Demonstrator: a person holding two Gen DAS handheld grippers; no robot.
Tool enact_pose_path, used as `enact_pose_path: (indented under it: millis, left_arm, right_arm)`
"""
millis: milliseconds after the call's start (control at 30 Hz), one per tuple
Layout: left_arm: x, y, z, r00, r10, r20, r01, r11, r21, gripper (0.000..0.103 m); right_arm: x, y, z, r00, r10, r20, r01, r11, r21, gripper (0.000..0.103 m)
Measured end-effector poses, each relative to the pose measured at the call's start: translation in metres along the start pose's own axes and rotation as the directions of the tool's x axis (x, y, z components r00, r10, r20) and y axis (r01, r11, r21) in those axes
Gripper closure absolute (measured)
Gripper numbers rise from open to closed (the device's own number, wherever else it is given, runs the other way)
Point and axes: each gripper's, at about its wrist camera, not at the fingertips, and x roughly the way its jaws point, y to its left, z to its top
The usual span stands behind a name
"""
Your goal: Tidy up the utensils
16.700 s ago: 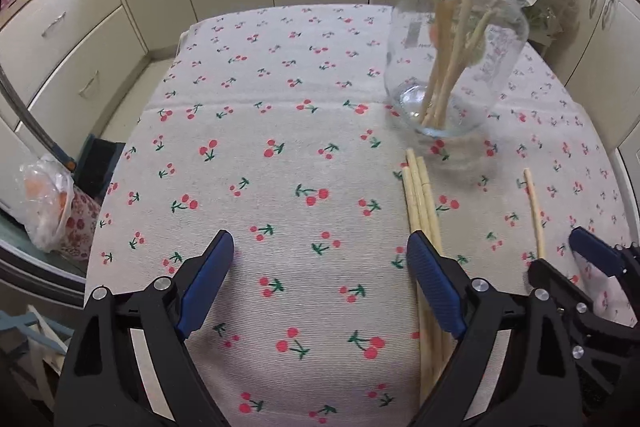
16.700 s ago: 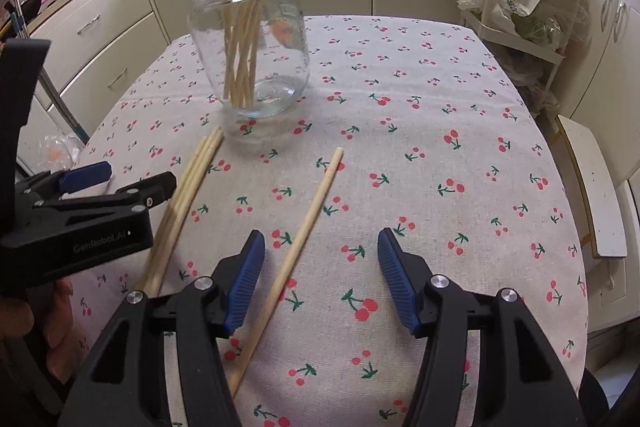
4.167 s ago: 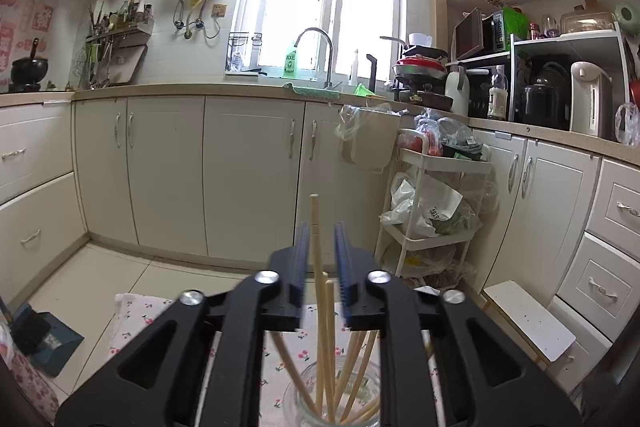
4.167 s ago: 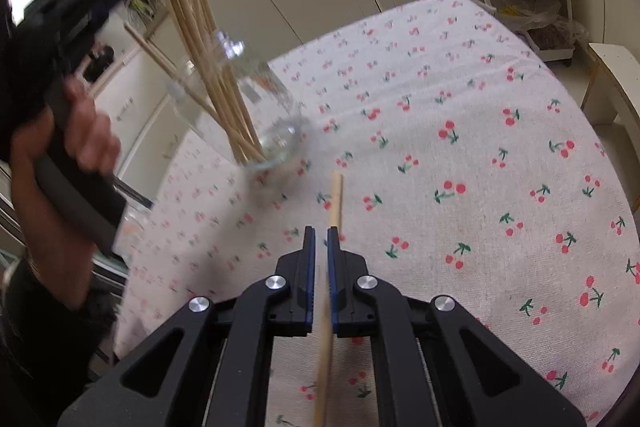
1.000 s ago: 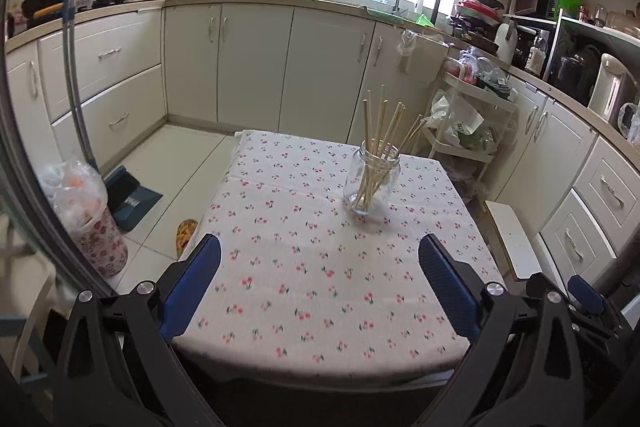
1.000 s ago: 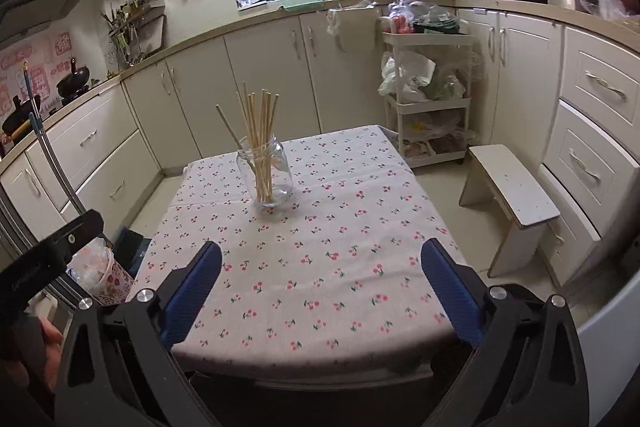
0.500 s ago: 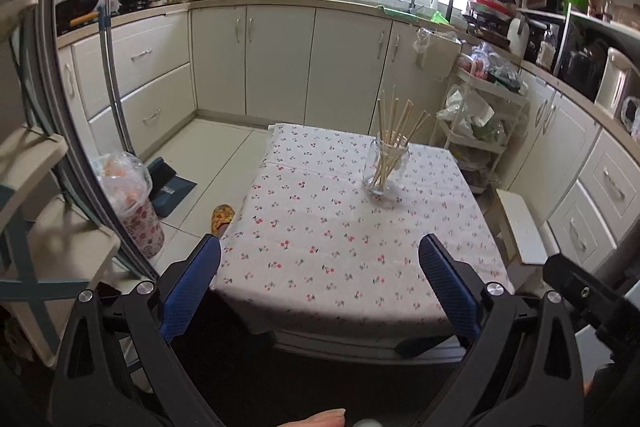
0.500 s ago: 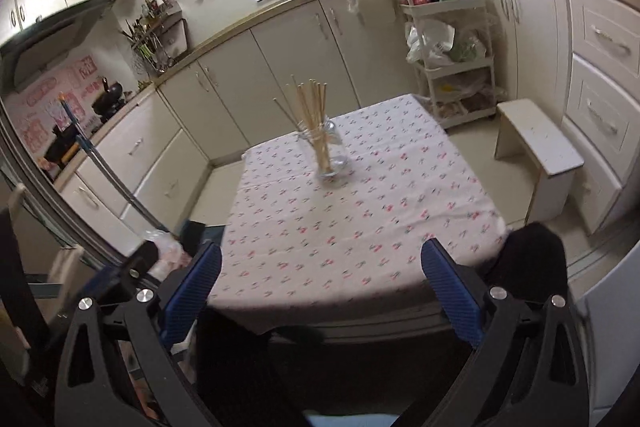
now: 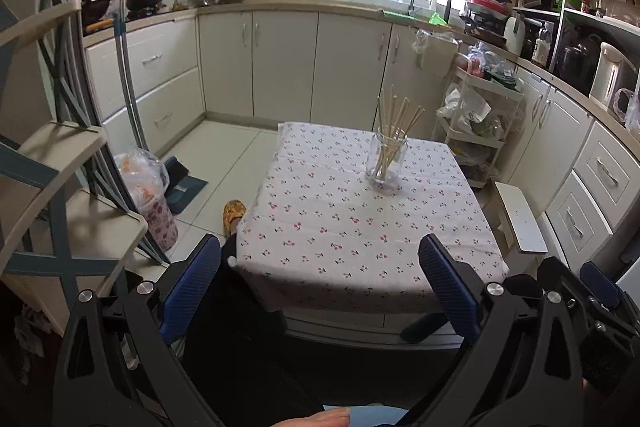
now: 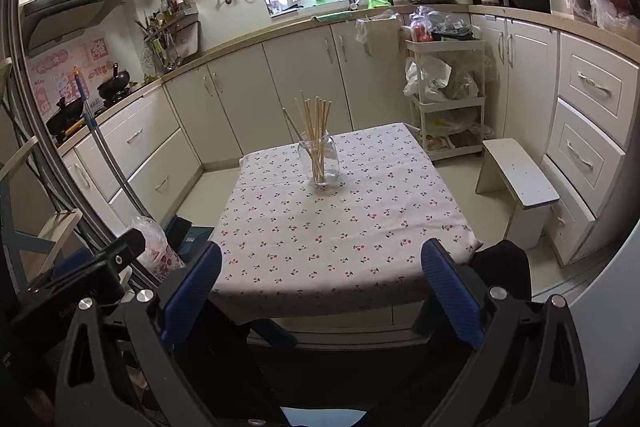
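- Gaping wide and empty, the left gripper (image 9: 320, 283) and right gripper (image 10: 320, 283) hang well off the table's near edge, apparently finished.
- Pale wooden chopsticks (image 10: 316, 131) stand bundled in the clear glass jar (image 10: 319, 163), toward the cherry-print tablecloth's (image 10: 340, 227) far edge, kept upright and together.

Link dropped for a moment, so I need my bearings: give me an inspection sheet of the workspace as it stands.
Surface: table under cherry-print cloth, nothing loose on it.
Job's things: chopsticks all upright in the glass jar.
Clutter: nothing seen on the table.
Grippers: left gripper and right gripper open, empty, short of the table.
Cables: nothing seen.
Surroundings: white stool, storage cart, cabinets, bagged bin.
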Motion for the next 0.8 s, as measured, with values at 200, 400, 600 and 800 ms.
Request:
enact_pose_path:
  millis: [200, 400, 600, 800]
  left_arm:
    - [-0.003, 0.001, 0.000, 1.000, -0.016, 0.004, 0.016, 1.000, 0.011, 0.008]
    - [0.005, 0.002, 0.001, 1.000, 0.005, -0.025, -0.004, 1.000, 0.006, 0.008]
    - [0.007, 0.003, 0.001, 1.000, 0.011, -0.026, -0.010, 1.000, 0.009, 0.008]
    - [0.007, 0.003, 0.002, 1.000, 0.010, -0.025, -0.010, 1.000, 0.005, 0.008]
  right_arm:
    - [0.002, 0.002, 0.000, 1.000, 0.005, -0.003, -0.005, 1.000, -0.006, 0.007]
    - [0.003, 0.005, 0.000, 1.000, 0.006, -0.006, -0.006, 1.000, -0.011, 0.007]
    - [0.001, 0.008, 0.001, 1.000, 0.010, 0.003, -0.009, 1.000, -0.023, 0.007]
    - [-0.002, 0.009, 0.002, 1.000, 0.014, 0.012, -0.014, 0.999, -0.029, 0.007]
